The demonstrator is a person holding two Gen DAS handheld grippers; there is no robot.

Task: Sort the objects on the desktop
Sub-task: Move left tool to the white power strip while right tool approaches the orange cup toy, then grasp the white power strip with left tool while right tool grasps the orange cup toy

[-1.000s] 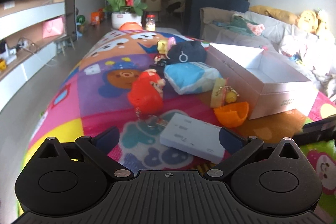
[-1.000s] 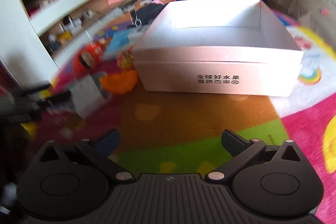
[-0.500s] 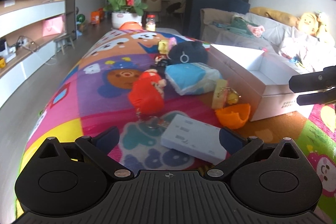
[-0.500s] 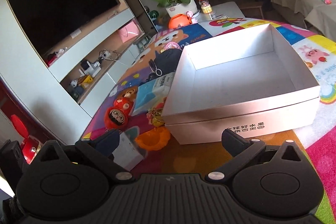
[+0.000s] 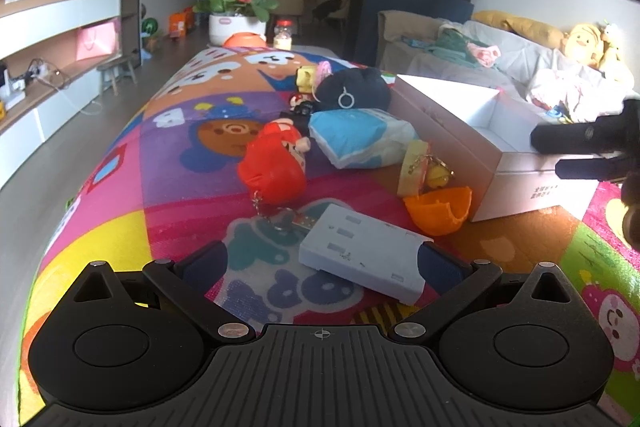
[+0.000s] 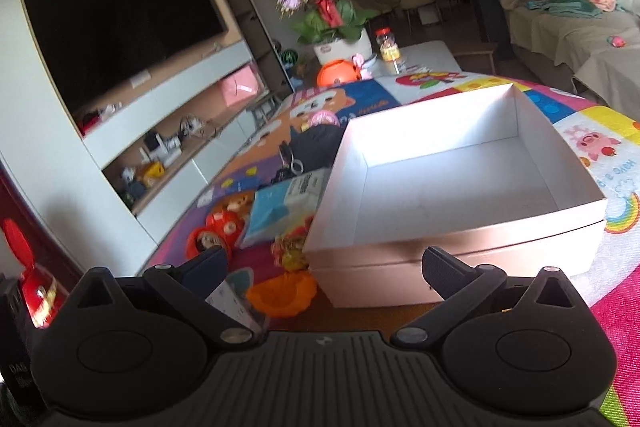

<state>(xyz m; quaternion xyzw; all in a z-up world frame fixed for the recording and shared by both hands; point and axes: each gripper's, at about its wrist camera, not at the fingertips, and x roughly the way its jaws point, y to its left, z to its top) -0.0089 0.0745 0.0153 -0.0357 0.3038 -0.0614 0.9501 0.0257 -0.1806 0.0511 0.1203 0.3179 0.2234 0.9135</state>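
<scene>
My left gripper (image 5: 320, 263) is open low over the colourful mat, with a flat grey box (image 5: 360, 255) lying just ahead, its near corner by the right finger. Beyond it lie an orange half shell (image 5: 438, 211), a red doll keychain (image 5: 276, 163), a yellow keychain (image 5: 424, 167), a blue tissue pack (image 5: 360, 135) and a black pouch (image 5: 356, 91). The white box (image 5: 452, 131) stands open to the right. My right gripper (image 6: 326, 265) is open and holds nothing, above the near left corner of the white box (image 6: 460, 187), which has nothing inside. It also shows as my right gripper (image 5: 580, 151) in the left wrist view.
At the table's far end stand a potted orchid (image 5: 238, 23), an orange round object (image 5: 244, 41) and a jar (image 5: 283, 35). A sofa with plush toys (image 5: 520, 59) runs along the right; a TV cabinet (image 6: 168, 115) runs along the left. A red-capped bottle (image 6: 24, 287) stands near left.
My right gripper has risen and tilted up, from low in front of the white box to above its near corner, coming into the left wrist view. The left gripper has barely moved.
</scene>
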